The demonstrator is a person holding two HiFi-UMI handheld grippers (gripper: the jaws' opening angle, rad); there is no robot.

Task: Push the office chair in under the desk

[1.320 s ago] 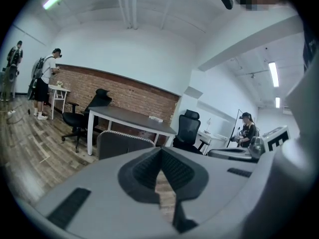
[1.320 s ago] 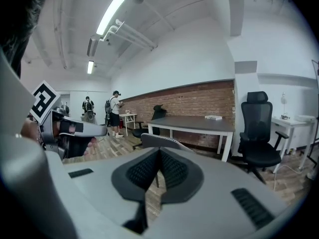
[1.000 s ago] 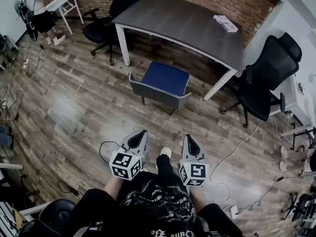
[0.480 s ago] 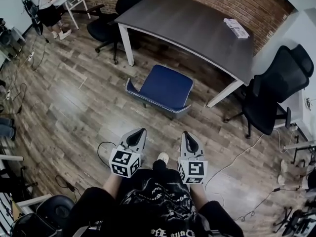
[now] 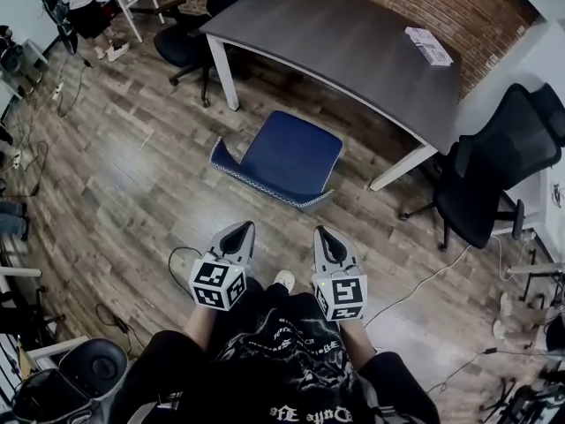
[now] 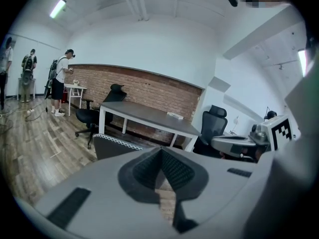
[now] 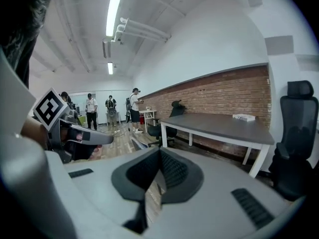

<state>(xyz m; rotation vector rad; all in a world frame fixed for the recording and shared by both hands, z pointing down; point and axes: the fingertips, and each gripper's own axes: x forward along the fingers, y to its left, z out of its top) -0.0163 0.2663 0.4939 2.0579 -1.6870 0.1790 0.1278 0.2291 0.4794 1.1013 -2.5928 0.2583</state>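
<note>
Ribbed dark fingers [image 6: 174, 169] closed, empty, on left gripper [image 5: 241, 230] and right gripper [image 5: 323, 235]. Square blue-cushioned office chair [image 5: 287, 155] ahead, apart from fingertips, before grey-topped desk [image 5: 344, 38].

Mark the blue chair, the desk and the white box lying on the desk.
blue chair [image 5: 293, 154], head view, middle of the seat.
desk [image 5: 335, 38], head view, bare part of the grey top.
white box [image 5: 429, 46], head view, its top face.
</note>
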